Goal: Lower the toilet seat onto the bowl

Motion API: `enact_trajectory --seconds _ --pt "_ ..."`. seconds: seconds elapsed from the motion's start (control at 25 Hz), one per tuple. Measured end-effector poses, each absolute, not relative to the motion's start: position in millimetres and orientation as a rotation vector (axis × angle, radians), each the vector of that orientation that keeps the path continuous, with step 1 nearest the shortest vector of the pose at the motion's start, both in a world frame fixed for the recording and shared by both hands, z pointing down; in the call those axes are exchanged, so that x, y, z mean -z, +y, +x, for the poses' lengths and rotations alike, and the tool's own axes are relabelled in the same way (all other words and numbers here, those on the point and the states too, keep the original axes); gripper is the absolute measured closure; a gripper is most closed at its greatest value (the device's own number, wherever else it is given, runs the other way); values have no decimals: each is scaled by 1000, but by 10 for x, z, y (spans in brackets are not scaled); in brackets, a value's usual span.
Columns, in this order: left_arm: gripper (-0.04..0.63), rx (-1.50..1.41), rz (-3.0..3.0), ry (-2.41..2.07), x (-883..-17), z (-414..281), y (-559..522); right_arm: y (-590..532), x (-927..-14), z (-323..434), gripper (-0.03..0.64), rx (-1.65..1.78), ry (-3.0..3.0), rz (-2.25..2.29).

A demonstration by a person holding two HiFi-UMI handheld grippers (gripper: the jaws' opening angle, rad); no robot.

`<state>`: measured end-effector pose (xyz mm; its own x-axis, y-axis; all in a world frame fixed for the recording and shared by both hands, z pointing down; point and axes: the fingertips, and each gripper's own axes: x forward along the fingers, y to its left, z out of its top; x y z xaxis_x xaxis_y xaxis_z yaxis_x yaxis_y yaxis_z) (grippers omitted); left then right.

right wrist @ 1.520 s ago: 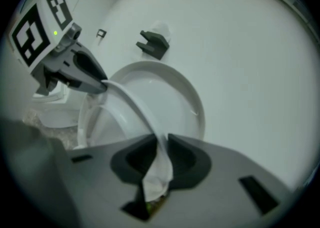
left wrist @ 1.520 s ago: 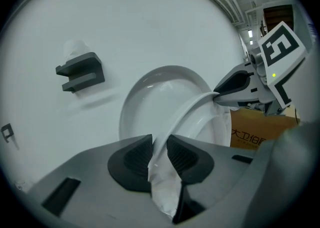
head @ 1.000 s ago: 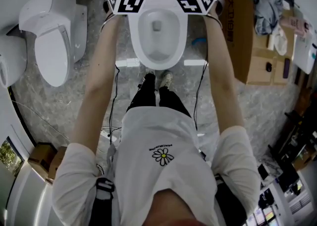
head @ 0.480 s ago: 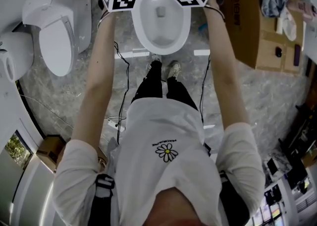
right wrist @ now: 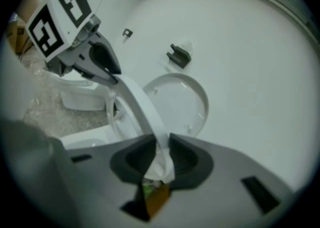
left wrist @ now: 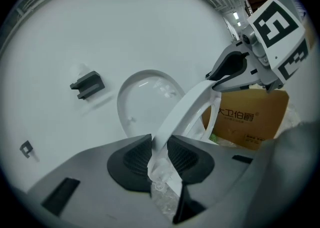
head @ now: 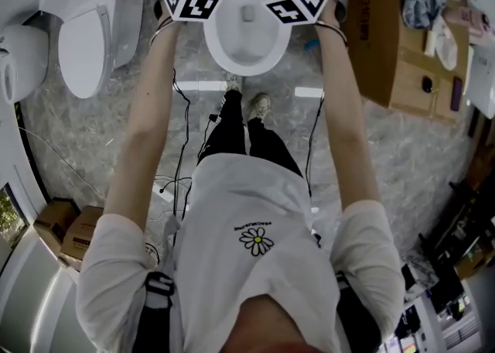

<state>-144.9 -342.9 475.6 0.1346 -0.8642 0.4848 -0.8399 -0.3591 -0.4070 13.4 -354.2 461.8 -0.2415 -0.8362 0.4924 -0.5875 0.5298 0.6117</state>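
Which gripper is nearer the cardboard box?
Right. The right gripper, jaws just opening a little with the seat between them, is on the rim nearest the box; the left gripper grips the opposite rim, across the bowl.

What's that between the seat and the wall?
The raised lid stands there, behind the seat and before the wall; both gripper views show it.

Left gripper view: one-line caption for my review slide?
Left gripper clamped on the toilet seat, lid upright behind it, cardboard box at right.

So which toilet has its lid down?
The left toilet: its lid covers the bowl. The middle toilet shows an open bowl.
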Motion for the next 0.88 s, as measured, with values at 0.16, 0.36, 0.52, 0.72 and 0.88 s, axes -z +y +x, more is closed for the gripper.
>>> enact_trajectory --seconds 0.16,0.36,0.52,0.72,0.88 --pt "479 1081 -2311 1761 -4895 -1432 -3100 -3195 -4758 156 513 388 -1959 1114" --pt "469 1106 -2297 1761 -5085 -1413 -2691 -2789 -4945 174 502 426 -1975 1051" --pt "462 1188 -2291 1699 -5259 -1364 -2429 -2517 -5123 221 499 449 -1952 989" --pt "459 1354 -2255 1598 -5428 -1341 -2195 -2279 -5281 238 483 389 -1918 967" --pt "459 1473 -2221 1496 -5578 -1328 -2033 -2116 -5425 242 479 374 -1878 938"
